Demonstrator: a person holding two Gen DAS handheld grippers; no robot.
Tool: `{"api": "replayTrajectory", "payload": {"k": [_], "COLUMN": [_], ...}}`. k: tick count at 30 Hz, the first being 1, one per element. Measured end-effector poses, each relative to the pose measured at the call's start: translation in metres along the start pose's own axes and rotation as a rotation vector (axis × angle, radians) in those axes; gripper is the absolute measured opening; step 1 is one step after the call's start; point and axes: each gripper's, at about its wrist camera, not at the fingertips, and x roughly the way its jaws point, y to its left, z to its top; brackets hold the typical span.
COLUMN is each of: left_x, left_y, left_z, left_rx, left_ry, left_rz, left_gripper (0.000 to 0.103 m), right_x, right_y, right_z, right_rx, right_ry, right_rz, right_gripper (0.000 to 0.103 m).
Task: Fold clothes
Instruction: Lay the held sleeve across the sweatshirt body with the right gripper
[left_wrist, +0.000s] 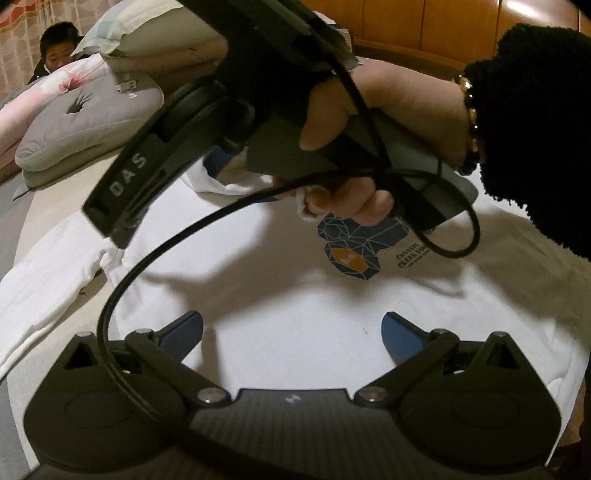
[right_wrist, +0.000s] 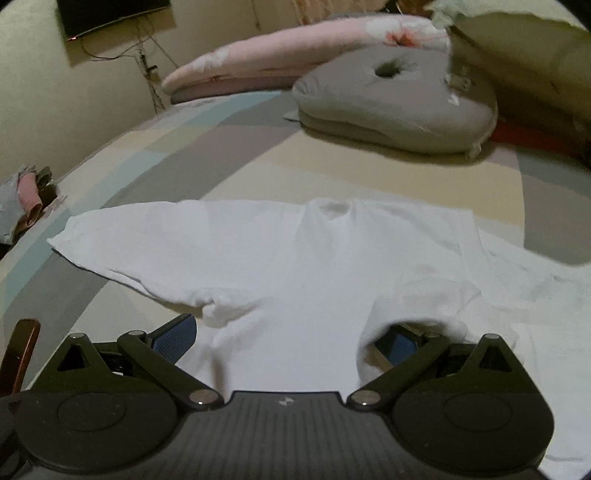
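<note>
**Listener:** Where is the shirt?

**Operator:** The white T-shirt lies spread on the bed, directly beneath and ahead of both my grippers.

**Listener:** And the grippers?

**Operator:** My left gripper is spread wide, empty. My right gripper is also spread, cloth draped over one finger. I judge folding barely begun.

Dim warm indoor light, soft shadows, fisheye-bent edges, background perhaps slightly motion-blurred.
</note>
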Motion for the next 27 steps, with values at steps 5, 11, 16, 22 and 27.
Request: {"api": "replayTrajectory", "payload": {"k": [5,11,16,22,27], "left_x": [-0.002,-0.002,-0.005,-0.007,-0.008], "left_y": [-0.001,-0.003,-0.004,-0.004,-0.005], "left_z": [-0.001,-0.001,-0.004,-0.005,-0.006], "left_rx": [0.008,0.015,0.011,0.012,0.013], "left_ry": [-0.003,-0.001,0.0,-0.002,-0.003], "left_rz": [-0.002,-0.007,-0.01,-0.008,-0.012], "left_gripper": [0.102,0.102,0.102,0.102,0.102], "right_x": [-0.011,-0.021,-0.011,0.007,0.014], "right_y": [-0.026,-0.025,0.005,0.028,0.034], "right_z": [-0.005,0.003,0.006,0.004,-0.002], "right_rx": [0.111,0.133,0.004,-0.108,-0.161], "right_ry": [-0.031,-0.137,-0.123,-0.056,0.01], "right_rz": [-0.083,-0.069,0.008,-0.01,-0.054], "right_gripper": [0.103,0.103,0.103,0.103,0.103]}}
